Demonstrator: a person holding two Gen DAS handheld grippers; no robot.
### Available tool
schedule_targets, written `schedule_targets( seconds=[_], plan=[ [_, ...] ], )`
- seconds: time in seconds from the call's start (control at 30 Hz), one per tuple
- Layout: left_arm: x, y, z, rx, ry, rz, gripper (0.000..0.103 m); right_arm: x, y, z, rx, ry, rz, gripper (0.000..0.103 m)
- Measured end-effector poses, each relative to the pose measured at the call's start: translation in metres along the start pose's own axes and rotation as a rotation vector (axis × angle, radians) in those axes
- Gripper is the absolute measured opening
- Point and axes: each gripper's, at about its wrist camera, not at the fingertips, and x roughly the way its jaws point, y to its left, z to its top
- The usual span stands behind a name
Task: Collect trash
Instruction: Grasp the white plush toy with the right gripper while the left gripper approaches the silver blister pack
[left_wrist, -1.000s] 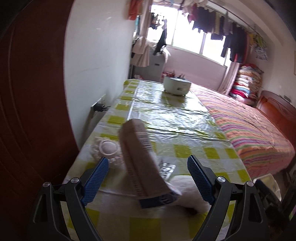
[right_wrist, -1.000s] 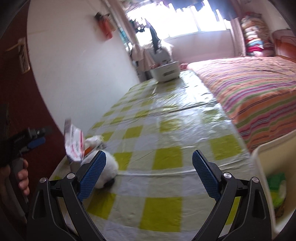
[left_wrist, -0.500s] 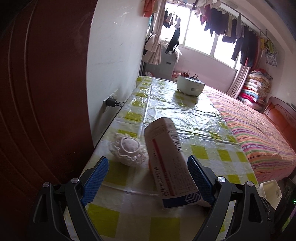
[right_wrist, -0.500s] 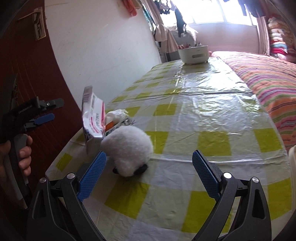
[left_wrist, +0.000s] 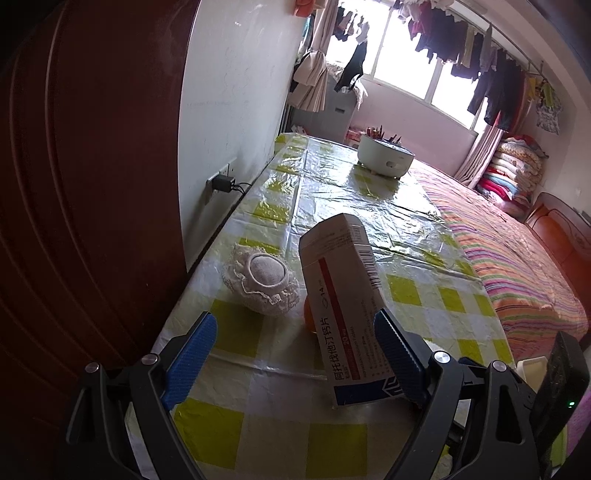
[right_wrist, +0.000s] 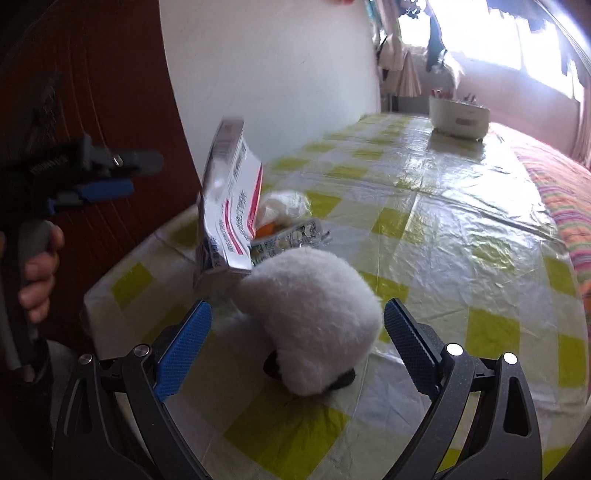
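Note:
A white and red medicine box (left_wrist: 343, 306) stands tilted on the checked table (left_wrist: 354, 206), leaning by a white fluffy lump (right_wrist: 310, 321). My left gripper (left_wrist: 293, 317) is open. The box shows between its fingers near the right pad, untouched. In the right wrist view the box (right_wrist: 231, 206) stands apart from the left gripper (right_wrist: 107, 188). My right gripper (right_wrist: 298, 306) is open, its fingers on either side of the fluffy lump. A crumpled green wrapper (right_wrist: 291, 236), an orange scrap (right_wrist: 266, 230) and a white plastic scrap (right_wrist: 284, 203) lie behind the box.
A round lace-trimmed pad (left_wrist: 260, 280) lies left of the box. A white pot (left_wrist: 384, 157) stands at the table's far end. The striped bed (left_wrist: 517, 266) runs along the right. A white bin rim (left_wrist: 530, 369) shows past the table's right corner. A dark wooden door (left_wrist: 92, 184) is at left.
My right gripper swung left and closer, so the fluffy lump now sits between its fingers. The left view shifted so the box stands nearer its right finger.

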Motion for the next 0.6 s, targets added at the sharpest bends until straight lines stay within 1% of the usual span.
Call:
schedule_targets(
  seconds=[0.03, 0.13, 0.2, 0.23, 0.27, 0.3, 0.33, 0.43, 0.53, 0.6],
  plan=[
    [0.000, 0.000, 0.000, -0.002, 0.000, 0.000, 0.084, 0.006, 0.001, 0.001, -0.009, 0.037, 0.017, 0.094],
    [-0.001, -0.001, 0.000, -0.007, -0.001, -0.003, 0.085, 0.019, 0.005, 0.004, -0.028, 0.108, -0.012, 0.093],
    [0.000, -0.002, 0.001, -0.007, 0.000, -0.002, 0.085, 0.016, 0.007, 0.006, -0.038, 0.102, -0.005, 0.091],
    [0.001, -0.003, 0.001, -0.006, 0.001, -0.002, 0.085, 0.012, 0.008, 0.006, -0.046, 0.089, -0.002, 0.088],
    [0.002, -0.003, 0.000, -0.005, 0.003, 0.000, 0.085, 0.009, 0.009, 0.007, -0.058, 0.082, -0.018, 0.075],
    [0.003, -0.004, 0.000, -0.004, 0.006, 0.001, 0.085, 0.009, 0.011, 0.007, -0.071, 0.083, -0.039, 0.058],
    [0.004, -0.004, 0.001, -0.005, 0.009, 0.004, 0.085, 0.008, 0.010, 0.006, -0.076, 0.089, -0.047, 0.055],
    [0.006, -0.006, 0.001, -0.010, 0.016, 0.003, 0.085, -0.001, 0.004, 0.002, -0.044, 0.078, -0.027, 0.048],
    [0.010, -0.009, 0.002, -0.009, 0.023, 0.004, 0.084, -0.012, -0.003, -0.009, -0.002, 0.064, -0.010, 0.046],
    [0.011, -0.010, 0.002, -0.008, 0.027, 0.005, 0.084, -0.021, -0.010, -0.016, 0.016, 0.050, -0.016, 0.046]
  ],
)
